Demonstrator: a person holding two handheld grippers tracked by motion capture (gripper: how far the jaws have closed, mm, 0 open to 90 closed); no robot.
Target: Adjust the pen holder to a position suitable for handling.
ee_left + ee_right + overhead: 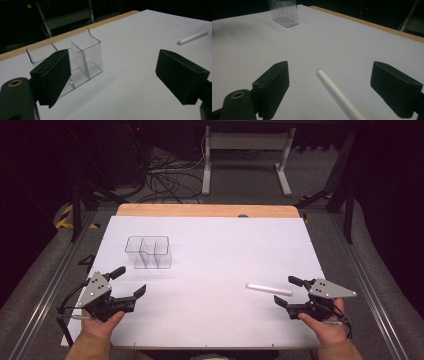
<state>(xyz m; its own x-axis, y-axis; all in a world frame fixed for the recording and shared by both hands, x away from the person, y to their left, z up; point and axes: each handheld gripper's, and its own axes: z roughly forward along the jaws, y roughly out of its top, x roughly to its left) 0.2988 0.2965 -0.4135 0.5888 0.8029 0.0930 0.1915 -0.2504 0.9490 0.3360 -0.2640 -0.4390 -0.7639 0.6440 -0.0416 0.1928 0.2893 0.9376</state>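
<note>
The pen (268,289) lies on the white desk (210,250) at lower right, just ahead of my right gripper (290,292), fingers wide and empty like the left gripper's (131,281), so I judge I'm pre-grasp: next, straddle it, squeeze, carry to the clear organizer (148,252) upper left.

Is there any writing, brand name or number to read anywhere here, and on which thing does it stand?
No text can be read.
White pen: faint grey marks along its barrel in the right gripper view, too blurred to read.
Clear plastic organizer: no label.
White table sheet: blank.
Yellow and black hazard stripes on the floor at left: a warning pattern, no words.
</note>
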